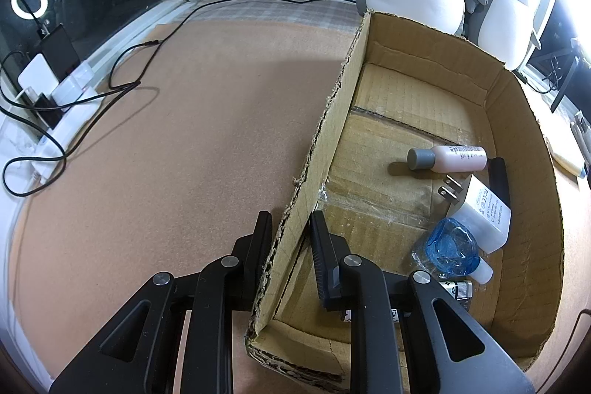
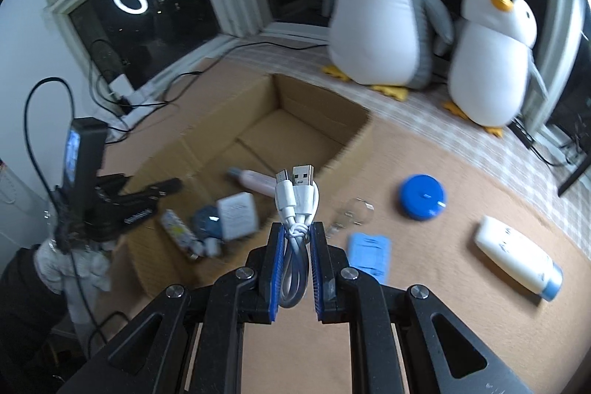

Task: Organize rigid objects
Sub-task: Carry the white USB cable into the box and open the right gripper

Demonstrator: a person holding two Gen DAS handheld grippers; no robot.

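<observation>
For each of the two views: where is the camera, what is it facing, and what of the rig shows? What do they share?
Left wrist: behind the left claw, which straddles the cardboard box wall; faces the box interior.
Right wrist: behind the right claw holding a white USB cable; faces box and penguins; left rig visible.
Shared: box, pink bottle, white charger.

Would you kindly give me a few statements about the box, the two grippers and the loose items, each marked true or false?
1. The right gripper holds a bundled white cable. True.
2. The left gripper hangs free above the mat. False: its fingers straddle the wall of the cardboard box.
3. A pink bottle lies inside the box. True.
4. The blue round case lies inside the box. False: it sits on the mat outside.
</observation>
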